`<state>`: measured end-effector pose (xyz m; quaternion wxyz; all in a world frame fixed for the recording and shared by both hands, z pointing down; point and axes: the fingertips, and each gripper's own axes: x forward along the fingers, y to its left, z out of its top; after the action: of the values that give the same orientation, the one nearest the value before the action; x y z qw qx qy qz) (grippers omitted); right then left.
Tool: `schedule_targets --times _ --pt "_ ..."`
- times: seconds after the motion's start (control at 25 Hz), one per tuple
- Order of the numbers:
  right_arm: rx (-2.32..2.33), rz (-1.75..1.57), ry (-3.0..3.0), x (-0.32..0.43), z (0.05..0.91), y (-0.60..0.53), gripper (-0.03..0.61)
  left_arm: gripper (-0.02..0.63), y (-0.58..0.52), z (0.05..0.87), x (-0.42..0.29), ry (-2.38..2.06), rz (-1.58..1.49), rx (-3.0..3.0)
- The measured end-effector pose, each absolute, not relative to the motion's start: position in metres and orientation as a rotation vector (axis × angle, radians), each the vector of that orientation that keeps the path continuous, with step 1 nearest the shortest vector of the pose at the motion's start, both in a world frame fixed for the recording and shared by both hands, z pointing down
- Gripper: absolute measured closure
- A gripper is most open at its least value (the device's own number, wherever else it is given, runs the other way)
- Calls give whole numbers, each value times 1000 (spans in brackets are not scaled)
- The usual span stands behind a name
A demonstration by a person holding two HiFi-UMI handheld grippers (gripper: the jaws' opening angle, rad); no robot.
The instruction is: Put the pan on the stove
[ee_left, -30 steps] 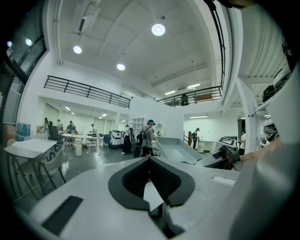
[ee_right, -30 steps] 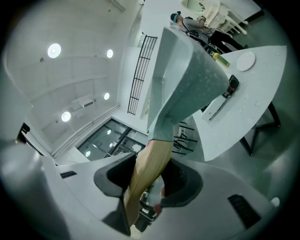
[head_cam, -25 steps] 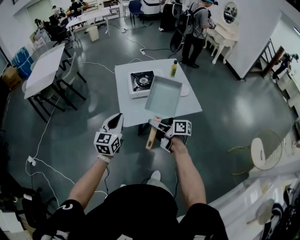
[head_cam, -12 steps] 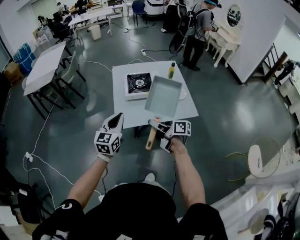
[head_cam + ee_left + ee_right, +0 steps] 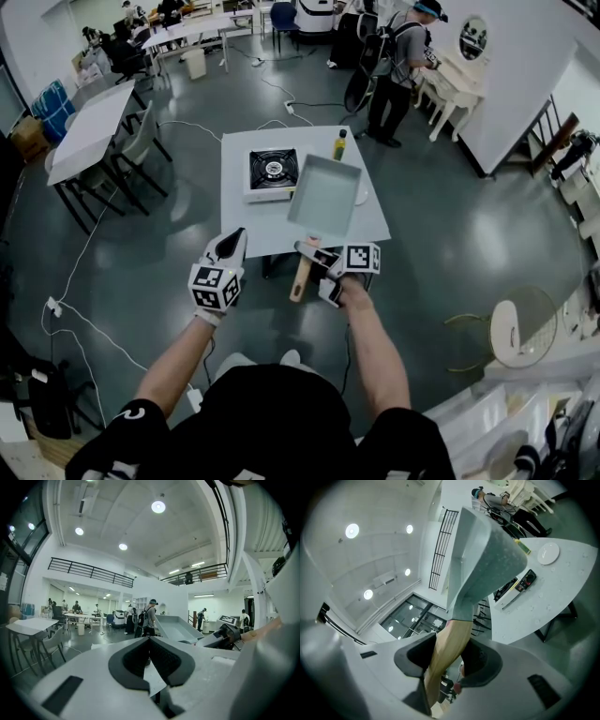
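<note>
Over the last second almost nothing has changed between the pan [image 5: 324, 194] and the portable gas stove [image 5: 273, 172]. The square grey pan still shows just to the right of the stove, its near-left corner close to the stove's right edge, and it is still off the burner. Only your viewpoint has drifted a little, with the tabletop [image 5: 253, 230] sliding slightly leftward in the head view. By my reading the carry is still under way: the pan has yet to travel left and settle onto the stove's ring.

Your right hand-held gripper [image 5: 314, 251] sits on the near side of the stove, off the tabletop's near edge. It is clamped on the pan's wooden handle [image 5: 447, 648], with the jaws at a moderate width and a pad pressing on either side. The pan juts out away from you, clear of any support.

Your left hand-held gripper [image 5: 151, 660] hovers near and to the left of the stove, its pads together at the tips and holding nothing.
</note>
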<state>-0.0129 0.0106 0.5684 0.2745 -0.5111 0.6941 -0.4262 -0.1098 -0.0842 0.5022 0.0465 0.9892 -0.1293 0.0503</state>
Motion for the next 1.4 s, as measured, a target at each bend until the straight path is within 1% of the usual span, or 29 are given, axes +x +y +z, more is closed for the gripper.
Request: schedule_targets --times 0.2,0.88,1.4 --pt "-1409 -1233 1781 -1 580 24 423 615 -76 508 -103 -403 161 3013" --pt "-1423 -1210 1736 32 585 37 423 615 -69 516 -71 -359 203 3016" --pt "-1437 -1175 1683 67 594 36 423 615 -74 521 -17 -229 200 3038"
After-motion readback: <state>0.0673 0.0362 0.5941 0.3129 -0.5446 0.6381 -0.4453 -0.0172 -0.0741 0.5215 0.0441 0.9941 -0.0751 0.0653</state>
